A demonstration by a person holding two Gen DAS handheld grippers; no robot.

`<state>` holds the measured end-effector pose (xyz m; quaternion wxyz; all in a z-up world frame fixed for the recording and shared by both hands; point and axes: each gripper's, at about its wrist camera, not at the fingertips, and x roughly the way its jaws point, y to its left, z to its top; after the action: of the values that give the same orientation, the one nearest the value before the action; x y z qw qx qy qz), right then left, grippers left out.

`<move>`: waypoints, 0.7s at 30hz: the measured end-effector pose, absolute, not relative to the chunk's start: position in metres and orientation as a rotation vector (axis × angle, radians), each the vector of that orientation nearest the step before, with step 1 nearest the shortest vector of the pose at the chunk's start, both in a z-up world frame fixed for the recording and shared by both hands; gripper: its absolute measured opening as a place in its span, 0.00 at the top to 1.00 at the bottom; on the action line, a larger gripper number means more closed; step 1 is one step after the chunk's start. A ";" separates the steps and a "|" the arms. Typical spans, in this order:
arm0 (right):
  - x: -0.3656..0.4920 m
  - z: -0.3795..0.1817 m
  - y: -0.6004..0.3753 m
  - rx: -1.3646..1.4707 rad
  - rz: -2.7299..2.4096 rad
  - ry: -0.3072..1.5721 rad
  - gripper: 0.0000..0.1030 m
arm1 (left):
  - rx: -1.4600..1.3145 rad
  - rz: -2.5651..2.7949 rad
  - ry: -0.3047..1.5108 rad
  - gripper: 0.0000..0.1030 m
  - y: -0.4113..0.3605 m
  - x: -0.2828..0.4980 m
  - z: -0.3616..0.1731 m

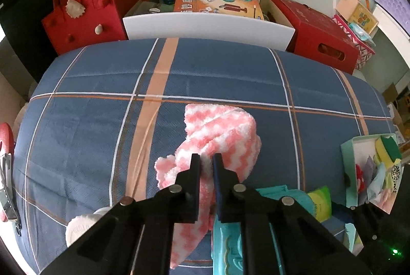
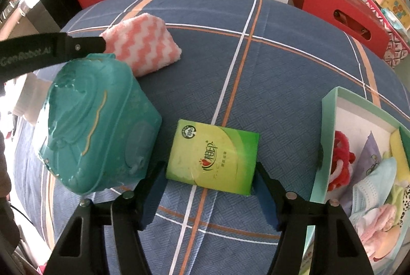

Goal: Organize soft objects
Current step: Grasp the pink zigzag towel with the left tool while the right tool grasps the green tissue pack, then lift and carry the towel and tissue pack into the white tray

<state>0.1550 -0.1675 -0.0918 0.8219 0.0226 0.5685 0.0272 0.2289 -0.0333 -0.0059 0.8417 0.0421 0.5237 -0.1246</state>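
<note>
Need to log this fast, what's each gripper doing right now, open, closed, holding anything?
Left gripper: closed on the pink and white cloth.
Right gripper: open around the green tissue pack, not clamped on it.

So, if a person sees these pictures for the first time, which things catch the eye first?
First the pink and white towel, lying in the middle of the blue checked bedcover, with the left gripper shut on its near edge. Next the green tissue pack, flat on the cover between the fingers of the right gripper, and the big teal wipes box just to its left. At the right edge stands an open box full of soft things.
</note>
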 end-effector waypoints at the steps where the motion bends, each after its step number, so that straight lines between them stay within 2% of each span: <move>1: 0.155 -0.092 -0.167 0.050 0.058 1.210 0.33 | 0.088 -0.262 1.105 0.92 -0.033 0.229 -0.006; 9: 0.152 -0.083 -0.182 0.063 0.052 1.194 0.33 | 0.040 -0.254 1.097 0.95 -0.026 0.229 -0.004; 21: 0.137 -0.059 -0.194 0.094 0.038 1.122 0.34 | -0.051 -0.270 0.992 0.95 -0.008 0.220 0.033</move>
<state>0.1369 -0.1936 -0.0590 0.8454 0.0446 0.5320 0.0178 0.2200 -0.0079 0.0328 0.8705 -0.0242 0.4744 -0.1291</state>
